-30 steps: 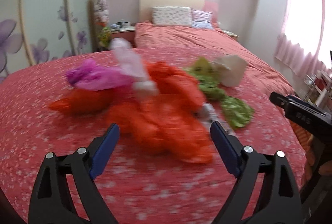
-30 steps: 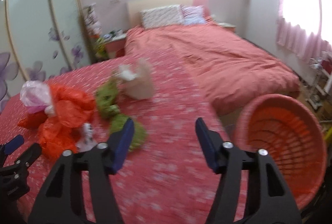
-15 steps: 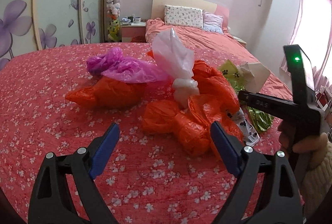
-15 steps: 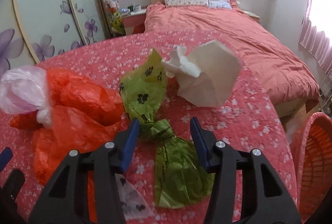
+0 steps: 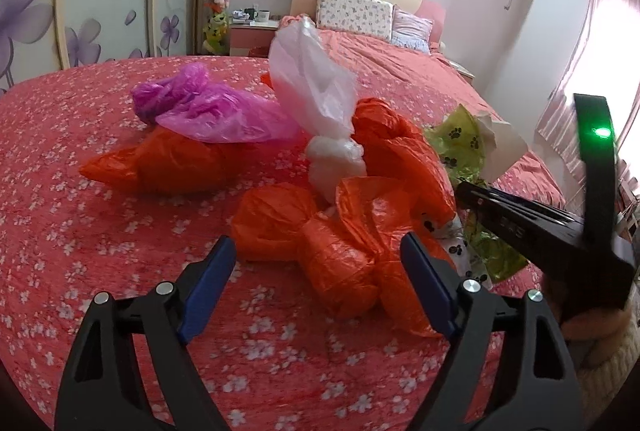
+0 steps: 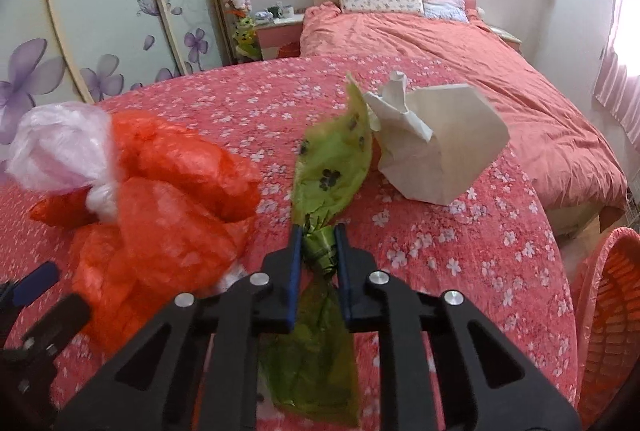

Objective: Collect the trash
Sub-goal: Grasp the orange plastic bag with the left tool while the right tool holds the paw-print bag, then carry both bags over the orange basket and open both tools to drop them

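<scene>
Grip: right claw (image 6: 318, 237) pinched tight on the green bag's (image 6: 334, 167) knotted neck, likely the firmest spot for lifting.
Basket: orange basket (image 6: 600, 315) off to that claw's right, presumably the drop point.
Left claw (image 5: 318, 273): spread wide, holding nothing, the nearest orange bag (image 5: 344, 255) just ahead between its fingers.
Paper bag (image 6: 444, 143): beyond the green bag.

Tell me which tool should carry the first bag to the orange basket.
Right. The right tool is shut on the green bag's knot, with the orange basket on its side. The left tool is open, holding nothing.
</scene>
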Demonstrator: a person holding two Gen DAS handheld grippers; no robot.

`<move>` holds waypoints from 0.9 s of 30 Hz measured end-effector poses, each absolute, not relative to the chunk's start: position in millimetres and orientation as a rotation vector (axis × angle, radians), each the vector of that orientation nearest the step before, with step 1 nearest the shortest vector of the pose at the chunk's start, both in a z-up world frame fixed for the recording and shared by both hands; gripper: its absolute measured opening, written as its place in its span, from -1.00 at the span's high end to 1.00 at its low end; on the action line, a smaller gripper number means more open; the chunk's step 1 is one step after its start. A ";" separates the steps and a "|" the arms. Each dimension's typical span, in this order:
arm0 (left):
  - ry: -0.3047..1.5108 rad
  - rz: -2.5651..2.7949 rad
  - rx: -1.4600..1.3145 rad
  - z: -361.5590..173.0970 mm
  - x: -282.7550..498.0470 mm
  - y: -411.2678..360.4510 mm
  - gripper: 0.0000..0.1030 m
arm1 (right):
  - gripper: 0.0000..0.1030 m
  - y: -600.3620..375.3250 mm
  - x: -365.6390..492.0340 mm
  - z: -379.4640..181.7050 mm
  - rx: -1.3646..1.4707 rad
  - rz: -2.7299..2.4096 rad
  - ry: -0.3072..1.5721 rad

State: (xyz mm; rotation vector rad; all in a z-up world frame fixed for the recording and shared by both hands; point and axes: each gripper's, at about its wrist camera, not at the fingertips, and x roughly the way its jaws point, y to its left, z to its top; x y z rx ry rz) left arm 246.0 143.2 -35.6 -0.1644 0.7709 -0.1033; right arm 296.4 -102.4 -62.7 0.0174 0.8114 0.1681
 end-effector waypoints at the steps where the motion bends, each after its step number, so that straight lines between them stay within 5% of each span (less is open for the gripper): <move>1: 0.777 -0.102 -0.156 -37.0 247.6 140.7 -0.51 | 0.68 -104.2 291.7 -60.1 0.017 0.174 0.798; 9: 0.823 -0.105 -0.189 -43.7 257.7 139.8 -0.37 | 0.68 -120.0 260.9 -41.3 0.052 0.186 0.722; 13: 0.854 -0.107 -0.223 -49.4 264.8 139.2 -0.13 | 0.68 -128.2 251.6 -41.6 0.063 0.176 0.724; 14: 0.853 -0.110 -0.220 -48.8 264.9 138.7 0.12 | 0.68 -130.6 249.4 -42.1 0.063 0.171 0.726; 17: 0.851 -0.129 -0.235 -46.6 262.0 139.9 0.24 | 0.68 -137.0 243.9 -42.1 0.071 0.161 0.728; 27: 0.794 -0.129 -0.201 -24.7 234.1 142.6 0.29 | 0.68 -154.5 215.1 -24.6 0.086 0.146 0.684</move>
